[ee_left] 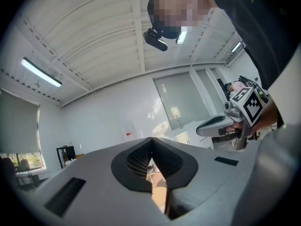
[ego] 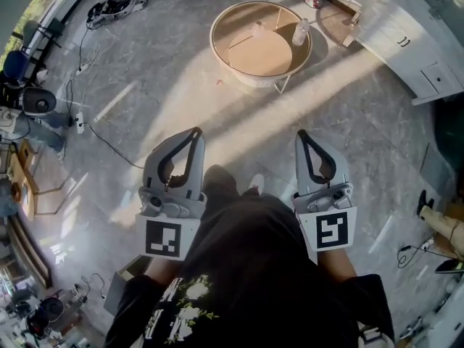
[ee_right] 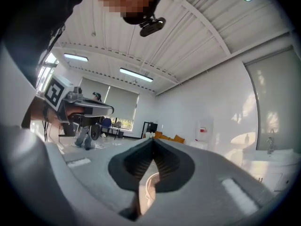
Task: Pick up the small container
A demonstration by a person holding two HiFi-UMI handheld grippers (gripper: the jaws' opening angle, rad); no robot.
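My left hand-held gripper (ego: 196, 131) and right hand-held gripper (ego: 300, 133) are both level, jaws together on nothing; the small container (ego: 301, 32) stands well apart at twelve o'clock, at the round counter's (ego: 250, 80) three-o'clock edge.

Grey marbled floor (ego: 181, 85) w/ sunlit streaks. Round wooden table (ego: 254, 58) w/ raised rim stands on it, top-ctr. On the tabletop: clear bottle (ego: 300, 32) upright nr the right rim, and a small clear container (ego: 259, 29) nr the far rim, apart from the bottle. Floor also carries a black cable (ego: 101, 140) and white power strip (ego: 80, 125) at far left, a black-white gadget (ego: 112, 7) top-left, and a white cabinet (ego: 406, 42) on the right.
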